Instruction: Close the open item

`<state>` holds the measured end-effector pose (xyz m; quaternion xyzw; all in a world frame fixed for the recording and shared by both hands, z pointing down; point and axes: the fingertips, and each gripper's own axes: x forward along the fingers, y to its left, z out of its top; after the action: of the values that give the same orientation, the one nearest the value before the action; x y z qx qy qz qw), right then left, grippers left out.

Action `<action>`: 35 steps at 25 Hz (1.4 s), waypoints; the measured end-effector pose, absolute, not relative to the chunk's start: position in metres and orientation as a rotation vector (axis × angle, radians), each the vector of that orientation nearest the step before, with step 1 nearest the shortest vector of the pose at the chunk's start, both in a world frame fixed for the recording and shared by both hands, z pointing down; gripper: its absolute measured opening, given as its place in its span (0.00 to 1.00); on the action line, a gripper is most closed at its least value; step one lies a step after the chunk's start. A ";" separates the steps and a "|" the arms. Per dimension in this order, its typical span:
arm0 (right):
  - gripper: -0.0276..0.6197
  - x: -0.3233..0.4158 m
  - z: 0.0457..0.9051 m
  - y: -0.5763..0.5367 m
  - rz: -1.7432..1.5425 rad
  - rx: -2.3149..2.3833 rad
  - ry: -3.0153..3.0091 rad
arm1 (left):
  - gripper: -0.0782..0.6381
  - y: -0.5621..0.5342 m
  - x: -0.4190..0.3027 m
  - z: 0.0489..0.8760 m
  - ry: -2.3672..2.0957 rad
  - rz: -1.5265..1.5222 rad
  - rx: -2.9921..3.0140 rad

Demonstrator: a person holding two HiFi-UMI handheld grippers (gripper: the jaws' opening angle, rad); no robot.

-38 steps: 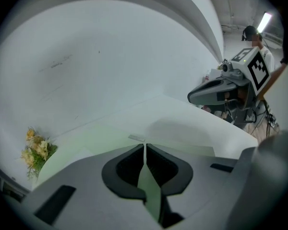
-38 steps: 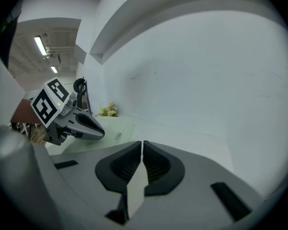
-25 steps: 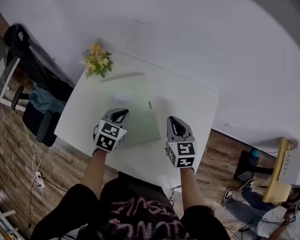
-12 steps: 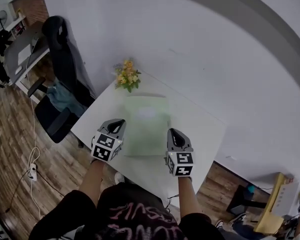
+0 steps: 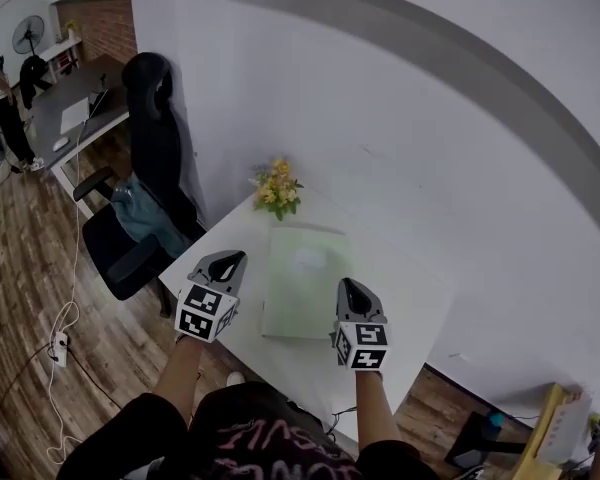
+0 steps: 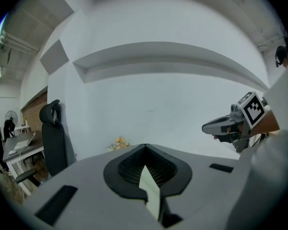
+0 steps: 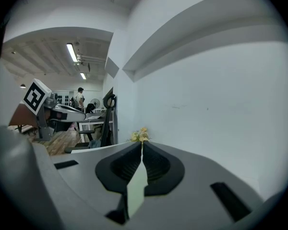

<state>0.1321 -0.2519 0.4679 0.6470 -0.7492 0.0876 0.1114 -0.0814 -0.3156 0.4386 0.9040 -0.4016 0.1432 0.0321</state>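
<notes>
A pale green folder [image 5: 305,293] with a white label lies flat and closed on the white table [image 5: 405,293]. My left gripper [image 5: 230,258] hovers just left of the folder, over the table's left edge, jaws shut and empty. My right gripper [image 5: 348,286] hangs at the folder's near right corner, also shut on nothing. In the left gripper view the shut jaws [image 6: 144,145] point at the wall, with the right gripper [image 6: 230,123] off to the side. The right gripper view shows its jaws [image 7: 141,143] together and the left gripper [image 7: 62,111] beside them.
A small bunch of yellow flowers [image 5: 277,188] stands at the table's far corner by the white wall. A black office chair [image 5: 150,168] sits left of the table on the wooden floor. A desk [image 5: 65,113] and a person stand far left.
The head view has swung up and back, so the table sits lower and smaller. Both grippers have drawn off the folder toward its near side; the folder lies flat.
</notes>
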 end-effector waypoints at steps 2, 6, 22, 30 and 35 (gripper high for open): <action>0.08 0.129 0.462 -0.255 0.242 1.905 -2.203 | 0.13 -0.318 -0.090 0.427 -1.266 0.401 2.794; 0.08 0.123 0.451 -0.260 0.214 1.909 -2.216 | 0.13 -0.320 -0.105 0.410 -1.310 0.350 2.807; 0.08 0.102 0.410 -0.282 0.122 1.907 -2.274 | 0.13 -0.330 -0.148 0.366 -1.433 0.215 2.794; 0.08 0.098 0.404 -0.288 0.110 1.903 -2.294 | 0.13 -0.332 -0.146 0.364 -1.427 0.225 2.810; 0.08 0.099 0.403 -0.287 0.112 1.902 -2.300 | 0.13 -0.330 -0.150 0.368 -1.436 0.220 2.790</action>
<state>0.0991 -0.2874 0.4030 0.6349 -0.7678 0.0375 0.0775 -0.1503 -0.3303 0.3677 0.8870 -0.4565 0.0698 -0.0019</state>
